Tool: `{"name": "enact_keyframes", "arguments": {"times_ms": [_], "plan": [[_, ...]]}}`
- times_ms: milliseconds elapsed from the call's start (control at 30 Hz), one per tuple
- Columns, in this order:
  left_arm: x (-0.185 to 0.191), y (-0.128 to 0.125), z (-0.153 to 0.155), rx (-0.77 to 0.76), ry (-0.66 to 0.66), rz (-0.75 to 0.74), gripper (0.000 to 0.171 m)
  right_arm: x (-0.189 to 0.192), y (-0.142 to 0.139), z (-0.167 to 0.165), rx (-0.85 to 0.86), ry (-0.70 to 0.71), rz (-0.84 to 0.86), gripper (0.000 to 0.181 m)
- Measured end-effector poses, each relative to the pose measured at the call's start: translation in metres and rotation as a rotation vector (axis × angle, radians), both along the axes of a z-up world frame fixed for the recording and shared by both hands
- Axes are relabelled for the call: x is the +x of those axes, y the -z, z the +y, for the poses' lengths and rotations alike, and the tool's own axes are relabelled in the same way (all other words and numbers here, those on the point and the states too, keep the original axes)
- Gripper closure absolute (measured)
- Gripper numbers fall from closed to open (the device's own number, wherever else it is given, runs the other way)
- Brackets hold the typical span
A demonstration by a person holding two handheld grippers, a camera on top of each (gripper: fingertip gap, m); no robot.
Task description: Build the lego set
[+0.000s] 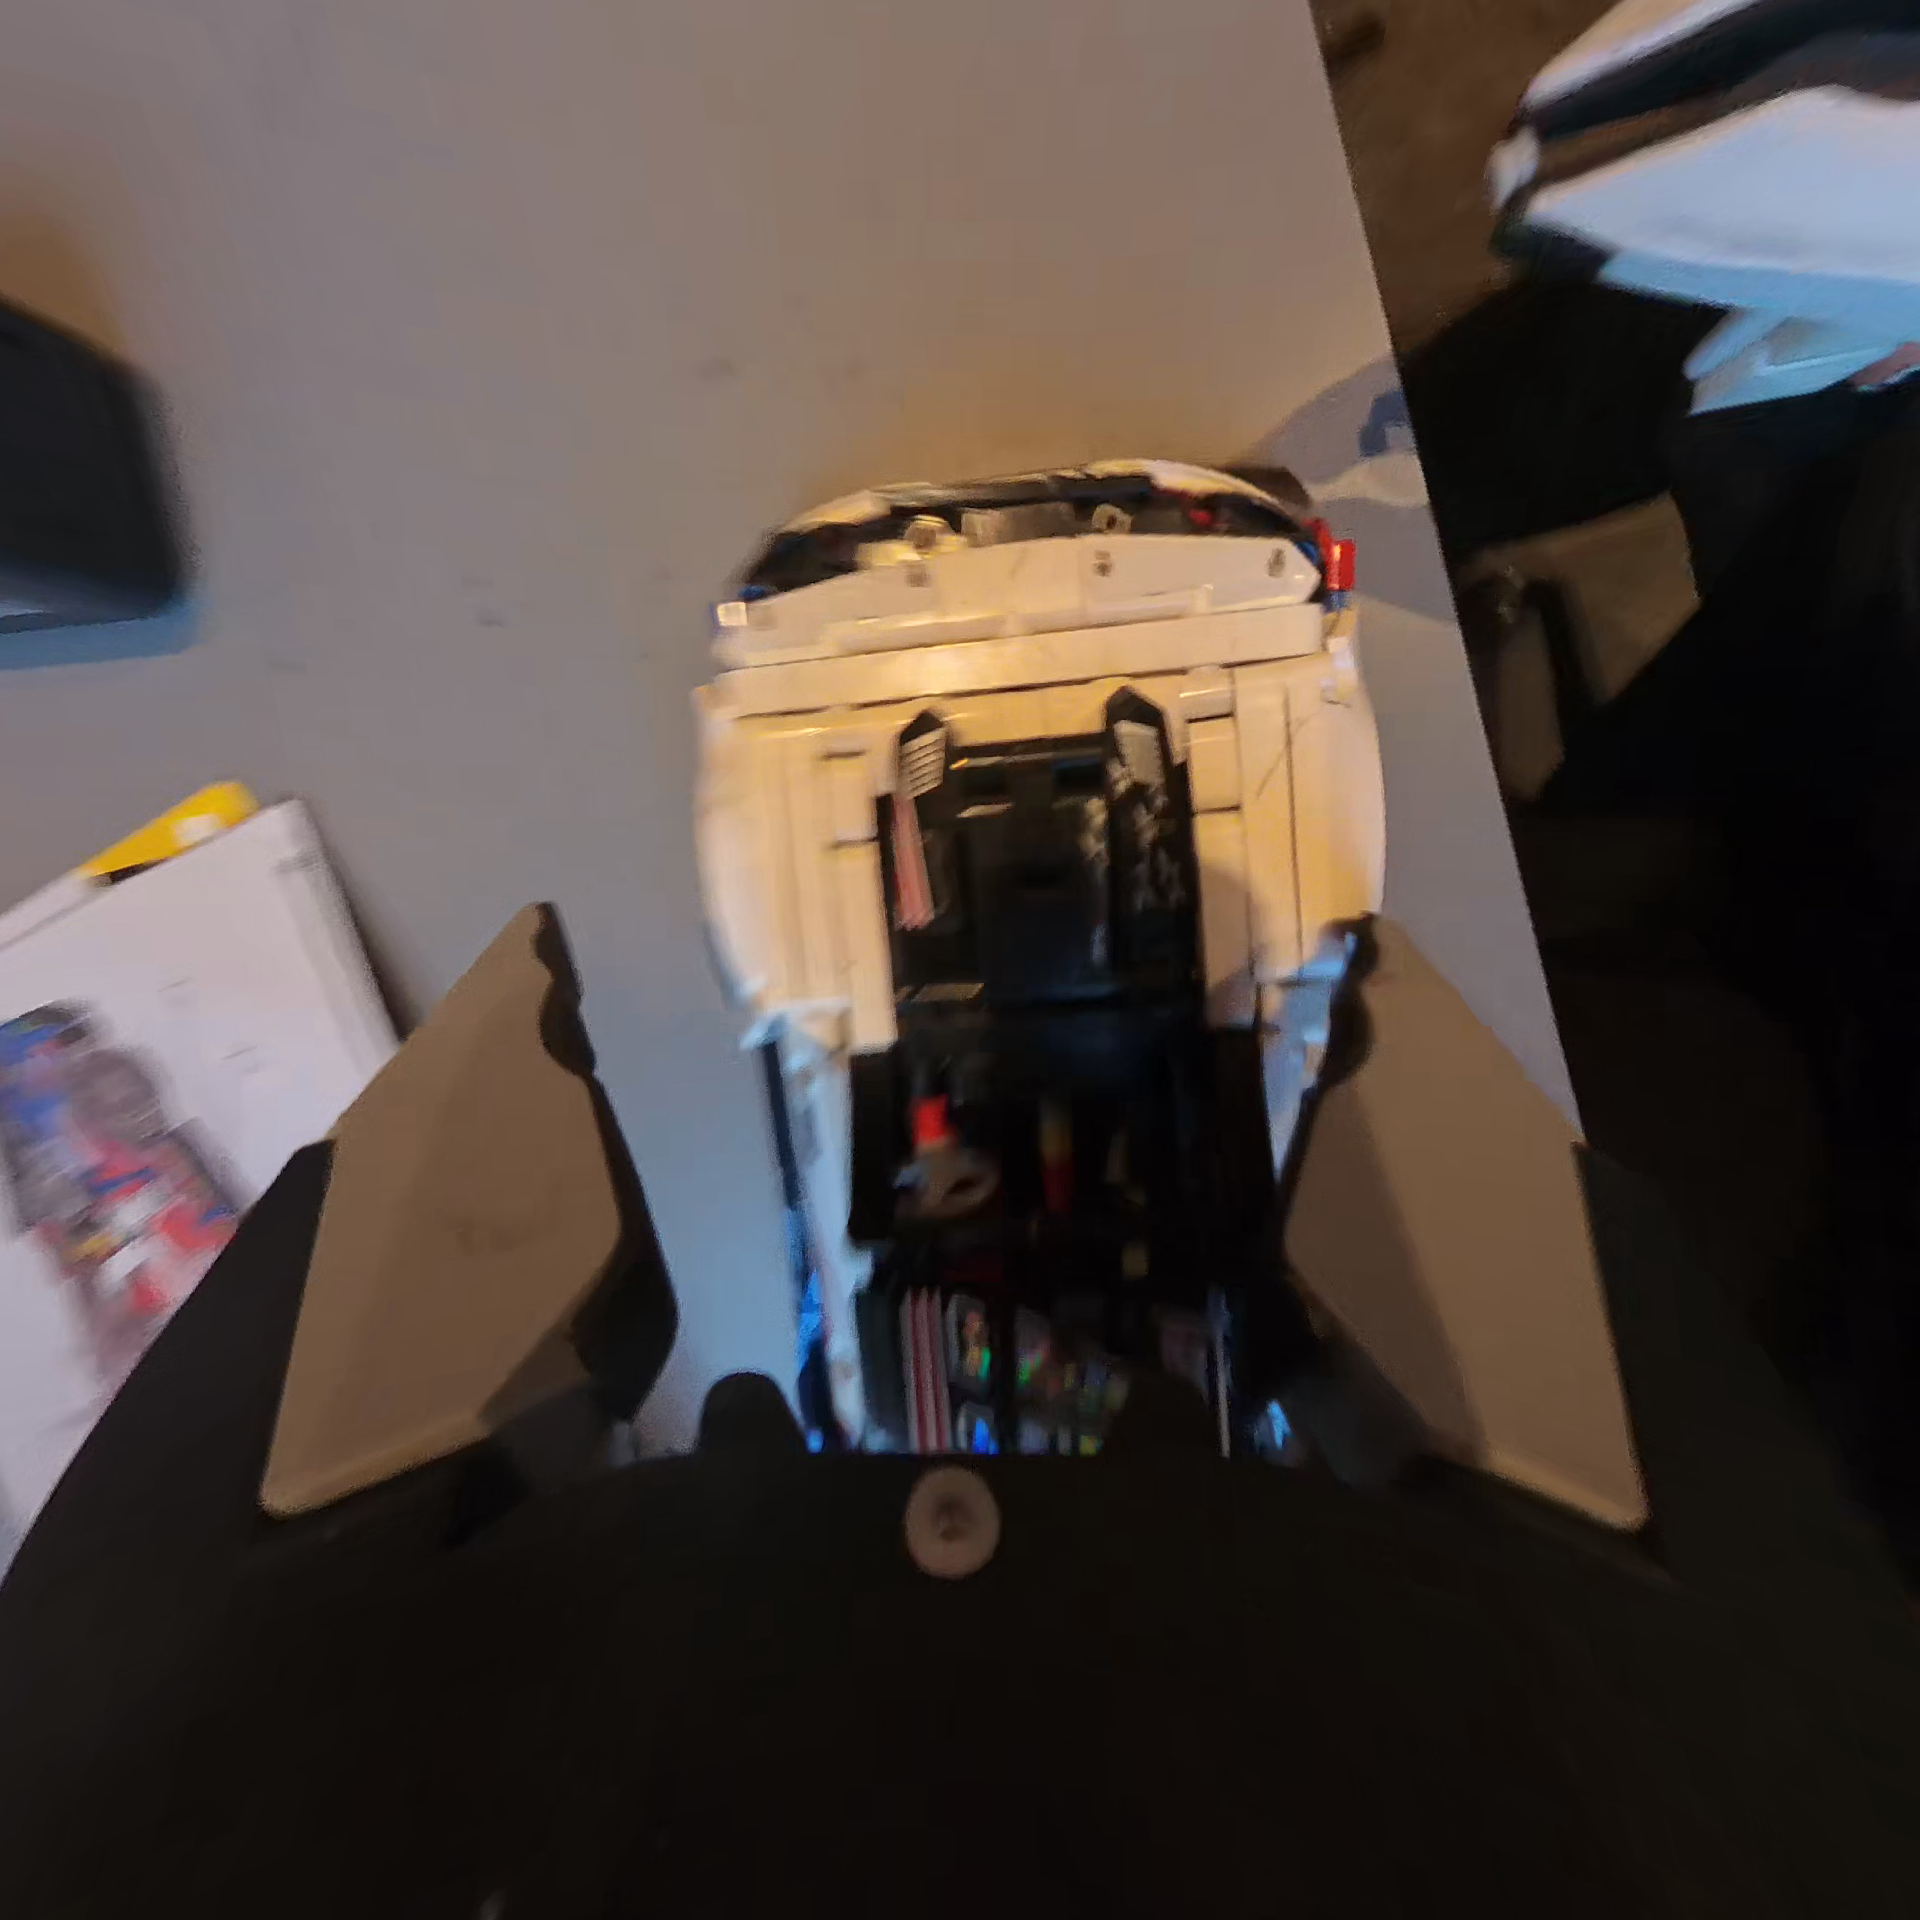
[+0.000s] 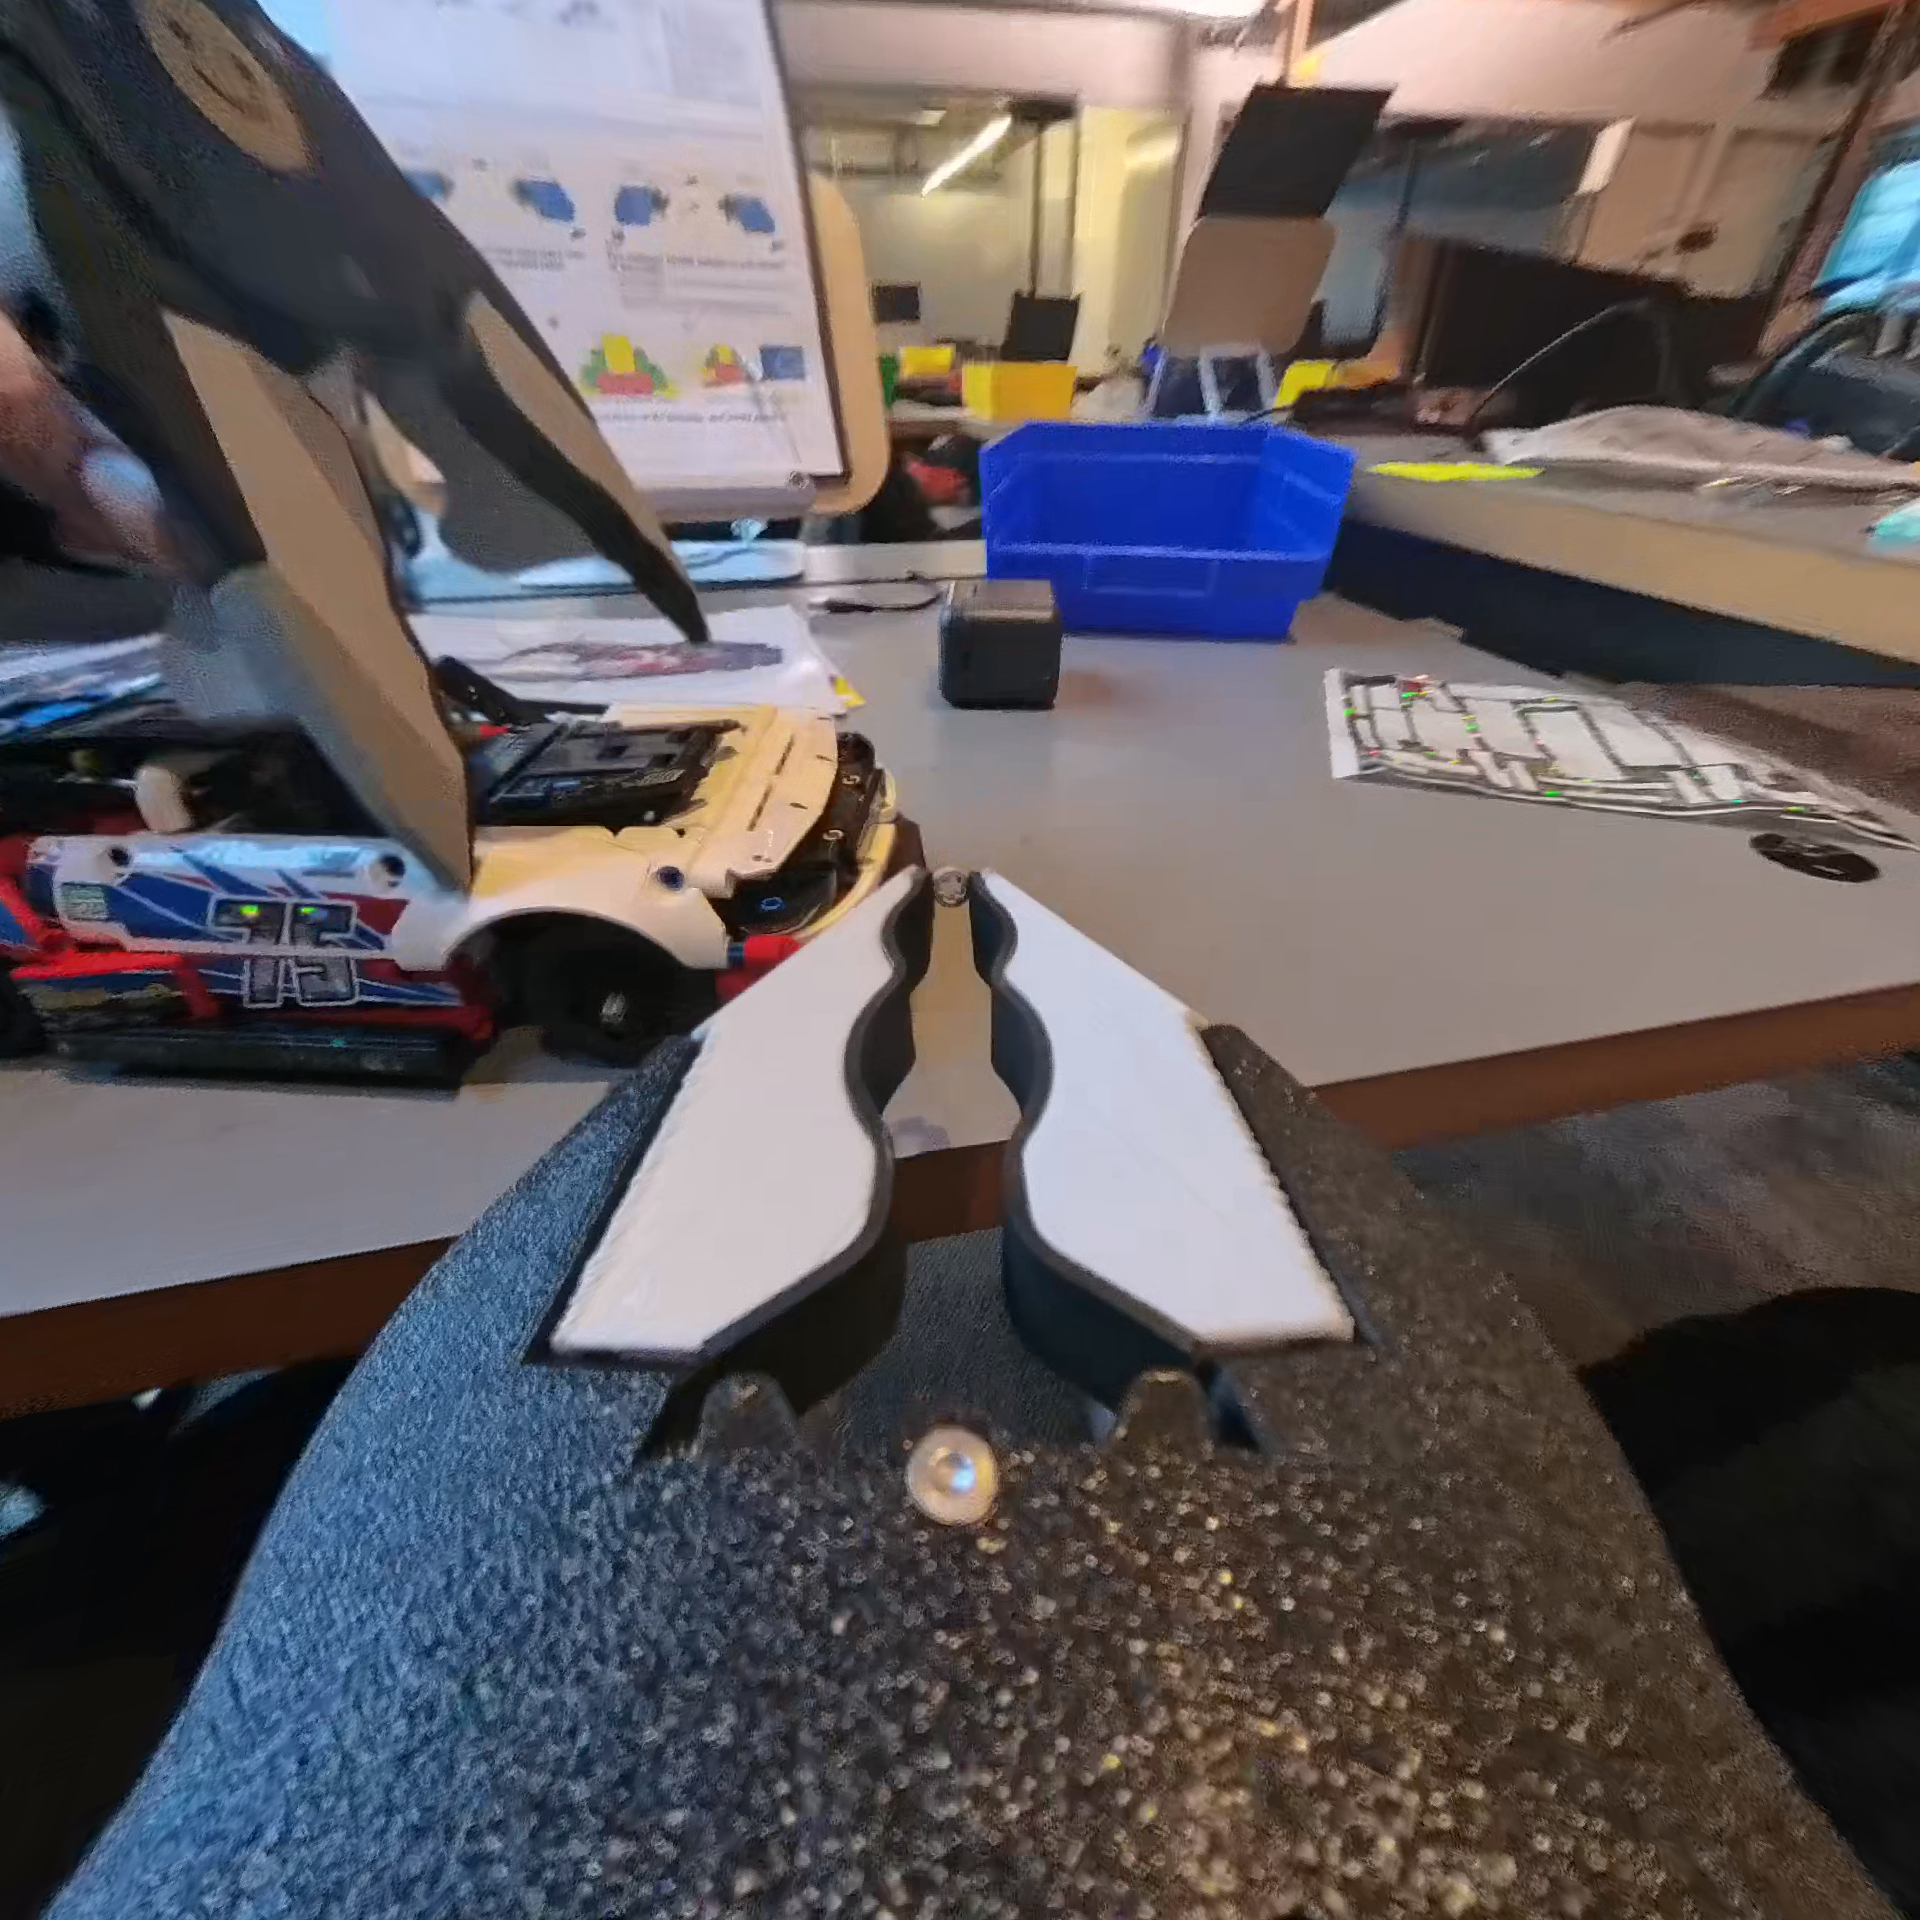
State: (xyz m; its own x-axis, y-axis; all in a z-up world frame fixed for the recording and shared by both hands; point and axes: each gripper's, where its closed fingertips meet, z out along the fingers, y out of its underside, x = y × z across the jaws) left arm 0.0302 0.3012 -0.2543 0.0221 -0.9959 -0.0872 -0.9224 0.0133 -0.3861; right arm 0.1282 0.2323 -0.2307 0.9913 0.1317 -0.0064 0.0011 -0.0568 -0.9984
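Observation:
A white lego race car (image 1: 1039, 644) with blue and red stickers stands on the grey table; its open black engine bay shows from above. My left gripper (image 1: 956, 935) is open and straddles the car. Its right finger is against the car's side and its left finger is clear of it. In the right wrist view the car (image 2: 582, 894) sits at the left with the left gripper (image 2: 577, 753) over its bonnet. My right gripper (image 2: 950, 885) is shut on a small grey round piece (image 2: 948, 889), held just off the car's front corner near the table's front edge.
An instruction booklet (image 1: 177, 1039) lies left of the car. A black cube (image 2: 1000, 644), a blue bin (image 2: 1153, 530) and a sticker sheet (image 2: 1558, 748) sit farther back and right. A screen with building steps (image 2: 623, 208) stands behind. The table edge (image 2: 1558, 1049) runs close by.

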Motion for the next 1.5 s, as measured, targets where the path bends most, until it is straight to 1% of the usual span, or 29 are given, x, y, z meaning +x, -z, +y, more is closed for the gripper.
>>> {"name": "enact_keyframes", "arguments": {"times_ms": [100,200,233,267,333,400,433,500,567,633,700,767,833,933,1000,1100,1167,1233,1267,1333,1400,1433,1500], "plan": [[-0.008,-0.037,0.005,0.075,-0.044,-0.118,0.054,-0.006,-0.006,0.003,-0.051,-0.124,0.014,0.18],[-0.021,-0.066,-0.014,0.09,-0.033,-0.221,0.077,-0.004,-0.026,0.007,-0.065,-0.163,-0.034,0.179],[-0.026,-0.072,-0.02,0.107,-0.036,-0.238,0.082,-0.003,-0.035,0.01,-0.068,-0.171,-0.052,0.18],[-0.032,-0.076,-0.026,0.133,-0.036,-0.246,0.091,-0.005,-0.045,0.013,-0.067,-0.196,-0.067,0.18],[-0.041,-0.084,-0.041,0.172,-0.042,-0.286,0.123,-0.008,-0.063,0.022,-0.052,-0.23,-0.118,0.179],[-0.051,-0.085,-0.062,0.173,-0.045,-0.318,0.166,-0.011,-0.07,0.034,-0.083,-0.265,-0.176,0.179],[-0.058,-0.084,-0.07,0.178,-0.069,-0.325,0.171,-0.014,-0.069,0.038,-0.125,-0.297,-0.177,0.179],[-0.075,-0.077,-0.085,0.149,-0.138,-0.333,0.171,-0.026,-0.062,0.038,-0.224,-0.394,-0.148,0.179],[-0.095,-0.064,-0.103,0.099,-0.194,-0.327,0.171,-0.038,-0.052,0.03,-0.304,-0.475,-0.123,0.179],[-0.116,-0.052,-0.115,0.091,-0.278,-0.331,0.165,-0.054,-0.048,0.013,-0.314,-0.547,-0.109,0.179],[-0.138,-0.036,-0.132,0.074,-0.327,-0.312,0.162,-0.071,-0.037,-0.004,-0.337,-0.613,-0.111,0.179],[-0.162,-0.02,-0.143,0.094,-0.393,-0.282,0.16,-0.073,-0.018,-0.01,-0.364,-0.593,-0.17,0.179],[-0.18,-0.005,-0.154,0.091,-0.446,-0.273,0.158,-0.066,-0.002,-0.007,-0.391,-0.544,-0.228,0.179],[-0.205,0.021,-0.161,0.072,-0.555,-0.249,0.146,-0.057,0.004,0.0,-0.398,-0.535,-0.182,0.179],[-0.218,0.033,-0.159,0.076,-0.621,-0.242,0.141,-0.044,0.007,0.008,-0.41,-0.521,-0.176,0.179],[-0.225,0.034,-0.15,0.099,-0.673,-0.316,0.138,-0.023,0.013,0.017,-0.438,-0.525,-0.197,0.179],[-0.228,0.031,-0.142,0.12,-0.703,-0.364,0.138,-0.007,0.012,0.026,-0.409,-0.515,-0.228,0.179],[-0.228,0.034,-0.139,0.09,-0.731,-0.378,0.134,0.0,0.011,0.032,-0.407,-0.55,-0.225,0.179],[-0.226,0.034,-0.14,0.076,-0.737,-0.389,0.133,-0.002,0.005,0.033,-0.381,-0.585,-0.214,0.179],[-0.219,0.026,-0.142,0.108,-0.721,-0.432,0.135,-0.022,-0.017,0.024,-0.28,-0.729,-0.198,0.179],[-0.206,0.017,-0.149,0.134,-0.693,-0.442,0.14,-0.047,-0.038,0.01,-0.119,-0.849,-0.264,0.179],[-0.191,0.012,-0.156,0.114,-0.665,-0.458,0.146,-0.059,-0.045,0.004,-0.034,-0.879,-0.305,0.179],[-0.151,-0.003,-0.168,0.068,-0.611,-0.54,0.159,-0.085,-0.052,-0.014,0.112,-0.958,-0.362,0.179]]}}
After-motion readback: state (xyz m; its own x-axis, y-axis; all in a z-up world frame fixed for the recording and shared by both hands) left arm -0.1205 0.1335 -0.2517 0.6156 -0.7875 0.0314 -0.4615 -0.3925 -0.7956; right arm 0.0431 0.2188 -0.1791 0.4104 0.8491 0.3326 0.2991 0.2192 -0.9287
